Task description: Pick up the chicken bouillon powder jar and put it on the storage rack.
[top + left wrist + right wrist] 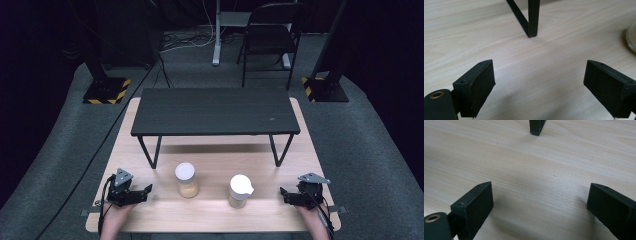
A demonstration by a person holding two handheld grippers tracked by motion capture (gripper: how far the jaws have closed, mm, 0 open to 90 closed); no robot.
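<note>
Two jars stand on the light wooden table [165, 205], both in front of the black shelf [215, 111] that sits on thin legs at the table's far half; the jar with the flat white lid [186, 179] stands just in front of the shelf's left leg [150, 152], and the jar with the spouted white lid [240, 190] stands nearer the table's front edge, toward the shelf's right leg [280, 150]; the two jars are near each other, not touching. Left gripper [136, 195] rests low over the table, left of the flat-lidded jar, well short of it; its jaws stand wide apart with bare wood between them in the left gripper view, the shelf leg [532, 18] ahead. Right gripper [289, 196] lies right of the spouted jar, apart from it; its jaws likewise stand wide apart over bare wood, holding nothing.
</note>
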